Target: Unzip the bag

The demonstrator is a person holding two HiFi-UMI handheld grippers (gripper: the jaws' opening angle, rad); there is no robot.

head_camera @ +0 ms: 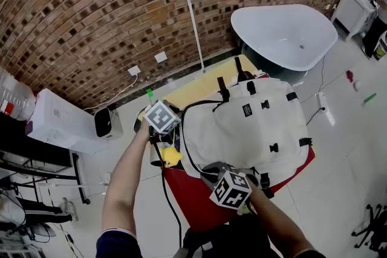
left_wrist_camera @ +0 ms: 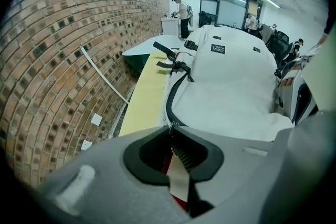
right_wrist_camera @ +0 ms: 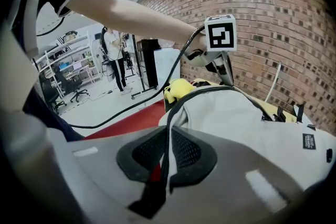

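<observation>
A white backpack (head_camera: 248, 124) lies flat on a table with a red (head_camera: 193, 196) and a yellow (head_camera: 193, 87) surface. A black zipper line (left_wrist_camera: 170, 97) runs along its left edge. My left gripper (left_wrist_camera: 172, 131) is at the bag's near left corner (head_camera: 158, 139), shut on the zipper pull, a pale tab under the metal slider (left_wrist_camera: 170, 126). At the bag's near edge my right gripper (right_wrist_camera: 165, 131), under its marker cube (head_camera: 231, 189), is shut on the bag's edge, where the zipper track (right_wrist_camera: 173, 107) runs between its jaws.
A yellow object (head_camera: 171, 156) lies beside the left gripper. A black cable (head_camera: 169, 202) hangs from that gripper. A white tub (head_camera: 284, 36) stands beyond the table, a white box (head_camera: 60, 121) to the left, and a brick wall (head_camera: 91, 9) behind. People stand far off (left_wrist_camera: 182, 10).
</observation>
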